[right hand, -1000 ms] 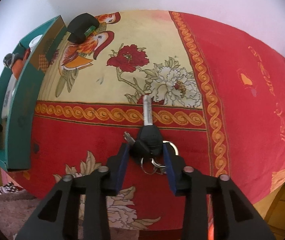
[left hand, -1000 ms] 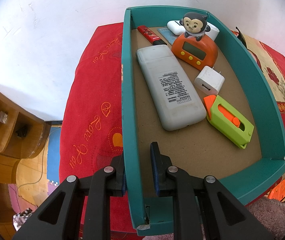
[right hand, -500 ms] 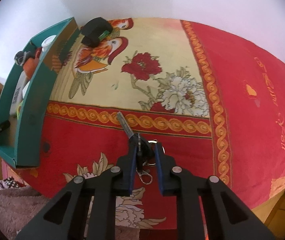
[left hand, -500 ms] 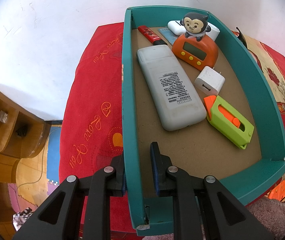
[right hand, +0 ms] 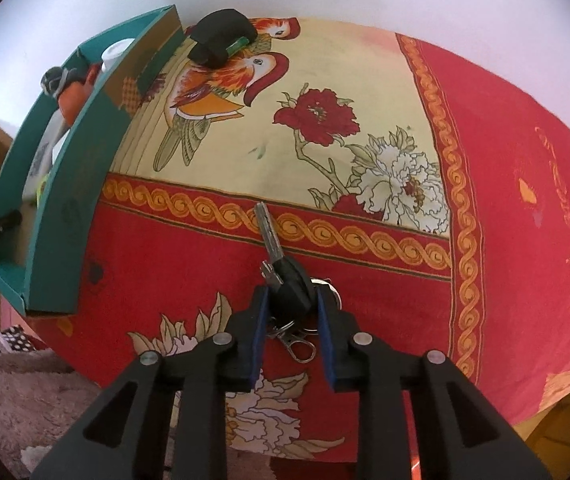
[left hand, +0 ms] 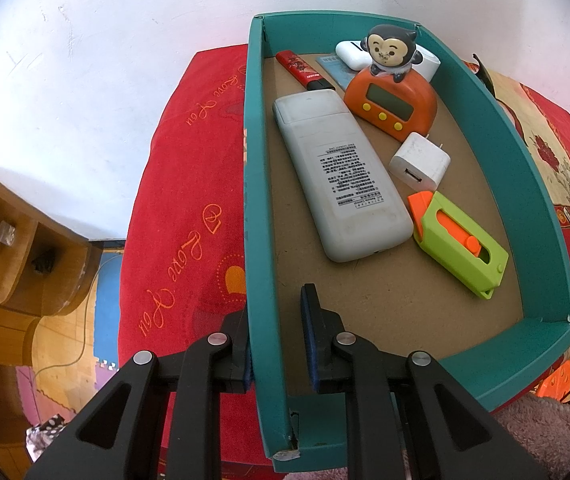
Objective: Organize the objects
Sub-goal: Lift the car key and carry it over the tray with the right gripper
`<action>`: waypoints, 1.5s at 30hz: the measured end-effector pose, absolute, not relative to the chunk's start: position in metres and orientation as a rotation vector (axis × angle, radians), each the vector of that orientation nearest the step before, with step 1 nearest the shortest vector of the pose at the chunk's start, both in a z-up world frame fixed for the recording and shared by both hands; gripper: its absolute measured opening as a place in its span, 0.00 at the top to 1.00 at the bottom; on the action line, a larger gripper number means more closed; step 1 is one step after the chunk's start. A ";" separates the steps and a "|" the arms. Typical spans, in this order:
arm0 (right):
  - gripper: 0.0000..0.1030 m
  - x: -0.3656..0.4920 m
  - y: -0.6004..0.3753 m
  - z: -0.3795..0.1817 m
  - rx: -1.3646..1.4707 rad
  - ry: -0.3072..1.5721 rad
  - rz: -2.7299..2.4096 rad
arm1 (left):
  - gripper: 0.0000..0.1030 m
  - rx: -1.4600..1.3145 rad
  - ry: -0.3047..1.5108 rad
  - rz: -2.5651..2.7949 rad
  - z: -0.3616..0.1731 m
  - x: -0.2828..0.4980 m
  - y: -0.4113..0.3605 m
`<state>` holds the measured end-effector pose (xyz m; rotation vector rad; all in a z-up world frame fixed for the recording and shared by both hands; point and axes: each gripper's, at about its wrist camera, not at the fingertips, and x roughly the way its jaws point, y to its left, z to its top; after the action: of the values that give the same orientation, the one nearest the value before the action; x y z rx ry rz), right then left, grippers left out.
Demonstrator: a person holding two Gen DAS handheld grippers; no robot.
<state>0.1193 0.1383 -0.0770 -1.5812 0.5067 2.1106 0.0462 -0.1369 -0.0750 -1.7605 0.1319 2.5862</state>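
The left gripper (left hand: 277,336) is clamping the near end of the tray's (left hand: 255,184) left wall, one finger outside and one inside, steadying it on the red cloth (left hand: 189,184). Inside the tray are lying a white remote (left hand: 341,176), an orange clock (left hand: 391,104) with a monkey on top, a white charger (left hand: 419,162), a green-and-orange cutter (left hand: 461,240) and a red stick (left hand: 303,70). The keys (right hand: 285,280) are lying on the cloth to the right of the tray, well apart from it, with the long blade pointing away from the right gripper (right hand: 290,340). That gripper's jaws are opening around the black key head: the left pad looks to be touching it, the right one standing just clear, so the head is sitting between them but is not being pinched. A black object (right hand: 221,38) is also waiting on the cloth beside the tray's far end. The bunch is probably light but awkward: stiff metal and hard plastic, loosely joined by a ring (right hand: 327,292) and a clip (right hand: 299,346), so the parts will likely be swinging and sliding once lifted. The broad black head is the best place to take hold, squeezed across its flat sides; the thin blade or the ring would probably be slipping or twisting between the pads.
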 end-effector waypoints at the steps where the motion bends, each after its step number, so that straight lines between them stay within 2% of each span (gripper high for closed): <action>1: 0.79 0.119 0.138 -0.077 -1.583 0.501 2.110 | 0.82 -1.761 0.132 2.586 -0.075 0.046 -0.137; 17: 0.92 0.109 0.128 -0.048 -1.483 0.593 2.210 | 0.82 -1.761 0.132 2.585 -0.075 0.046 -0.137; 45: 0.92 0.030 0.098 0.024 -1.295 0.557 2.509 | 0.82 -1.761 0.129 2.588 -0.075 0.044 -0.137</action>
<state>0.0304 0.0983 0.0241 -1.2953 0.5573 2.5091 0.0442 -0.1367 -0.0748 -1.7613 0.1287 2.5877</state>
